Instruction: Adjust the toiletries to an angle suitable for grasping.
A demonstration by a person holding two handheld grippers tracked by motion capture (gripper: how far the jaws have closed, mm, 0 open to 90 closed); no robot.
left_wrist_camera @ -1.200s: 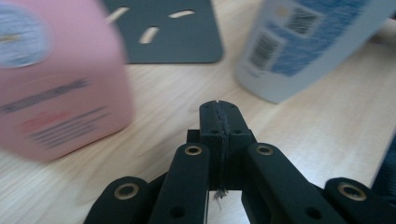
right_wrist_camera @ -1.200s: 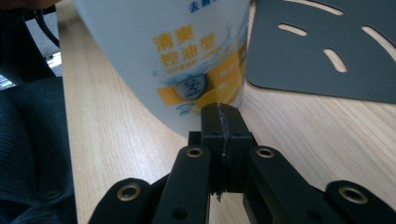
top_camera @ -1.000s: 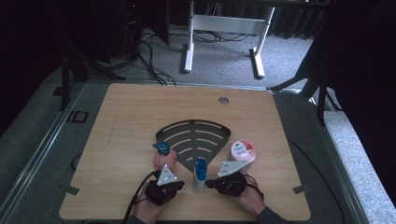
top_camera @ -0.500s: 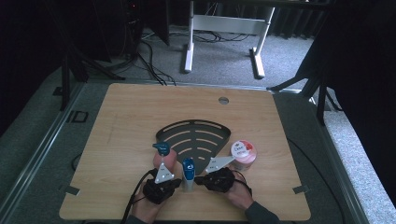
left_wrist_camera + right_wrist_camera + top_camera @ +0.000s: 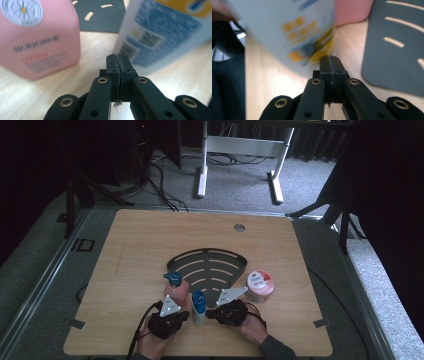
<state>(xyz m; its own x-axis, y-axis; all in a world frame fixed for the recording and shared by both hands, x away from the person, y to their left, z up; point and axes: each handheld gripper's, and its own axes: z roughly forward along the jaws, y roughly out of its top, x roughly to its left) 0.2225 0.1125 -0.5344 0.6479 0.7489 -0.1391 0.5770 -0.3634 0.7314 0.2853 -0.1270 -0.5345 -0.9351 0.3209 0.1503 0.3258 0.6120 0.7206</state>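
White bottle (image 5: 198, 309) between grippers; both jaws closed, empty.

1. Your left claw (image 5: 120, 61) is pressed shut, jaws meeting, nothing between them.
2. White bottle (image 5: 160, 32) with blue print sits just beyond the tips, blurred.
3. Pink bottle (image 5: 37, 37) at left, standing on the counter (image 5: 97, 50).
4. Dark slotted tray (image 5: 105, 15) behind both.

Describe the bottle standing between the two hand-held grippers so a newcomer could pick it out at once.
Start at the dark slotted tray in the middle of the wooden table. Just in front of its near tip stands a white bottle with a blue cap. Unlike the pink bottle to its left and the low round jar, it is slim, white and blue-printed.
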